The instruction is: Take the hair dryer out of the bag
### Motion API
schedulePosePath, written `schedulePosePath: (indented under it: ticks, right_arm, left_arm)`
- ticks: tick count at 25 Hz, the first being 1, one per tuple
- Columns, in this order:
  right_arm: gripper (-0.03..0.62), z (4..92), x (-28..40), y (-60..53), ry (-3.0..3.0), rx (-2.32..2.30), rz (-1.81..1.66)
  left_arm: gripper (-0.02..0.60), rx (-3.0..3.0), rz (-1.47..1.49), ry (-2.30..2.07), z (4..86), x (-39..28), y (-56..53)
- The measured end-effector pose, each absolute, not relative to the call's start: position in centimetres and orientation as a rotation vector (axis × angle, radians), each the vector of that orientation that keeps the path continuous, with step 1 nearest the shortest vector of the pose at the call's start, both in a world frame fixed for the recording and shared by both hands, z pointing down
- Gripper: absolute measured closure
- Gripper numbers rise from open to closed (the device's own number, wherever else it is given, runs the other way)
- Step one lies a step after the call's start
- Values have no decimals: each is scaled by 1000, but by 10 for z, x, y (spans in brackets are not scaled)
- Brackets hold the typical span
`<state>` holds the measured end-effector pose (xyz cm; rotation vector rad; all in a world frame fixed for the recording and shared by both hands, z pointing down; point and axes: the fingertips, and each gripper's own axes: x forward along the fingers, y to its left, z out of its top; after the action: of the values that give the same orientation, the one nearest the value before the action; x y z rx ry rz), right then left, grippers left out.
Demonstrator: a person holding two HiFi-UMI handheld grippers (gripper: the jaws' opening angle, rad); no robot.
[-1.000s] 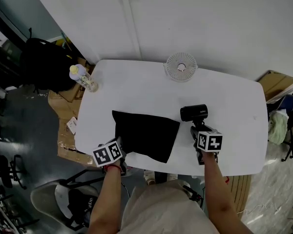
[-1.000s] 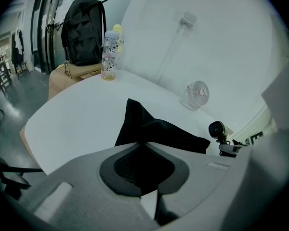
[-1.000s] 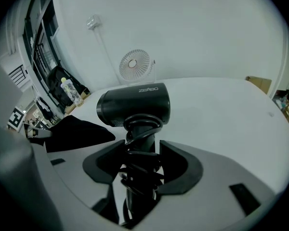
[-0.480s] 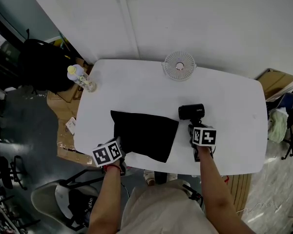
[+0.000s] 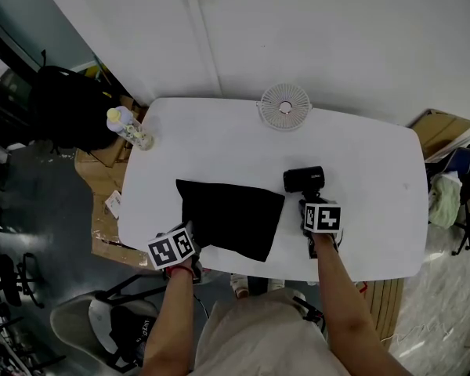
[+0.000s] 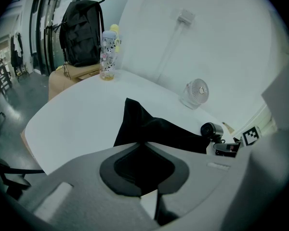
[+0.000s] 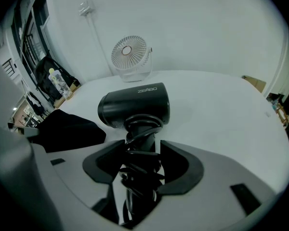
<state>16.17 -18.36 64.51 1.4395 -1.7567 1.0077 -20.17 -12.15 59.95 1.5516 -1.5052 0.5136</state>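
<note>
On the desk (image 5: 360, 155), my right gripper (image 7: 142, 163) jaws clamp the hair dryer (image 7: 133, 105) by its cord-wrapped handle, likely the surest hold on a rigid, top-heavy load, while my left gripper (image 6: 144, 150) jaws pinch the limp bag (image 6: 156, 129).

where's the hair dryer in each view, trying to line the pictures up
Head view: the hair dryer lies right of centre on the table, just right of the black bag.
Left gripper view: the hair dryer is small, at lower right, past the bag's far end.
Right gripper view: the hair dryer is large, dead centre, with its handle between the jaws.
Shared landmark: the white fan stands beyond the hair dryer in all three.
</note>
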Motion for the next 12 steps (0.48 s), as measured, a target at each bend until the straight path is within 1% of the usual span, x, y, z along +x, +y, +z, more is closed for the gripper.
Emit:
schedulePosePath:
  ticks: [12]
  right_arm:
    - [342, 642, 158, -185, -1828, 1396, 987]
  left_arm:
    - [565, 1559, 533, -1505, 602, -201, -122]
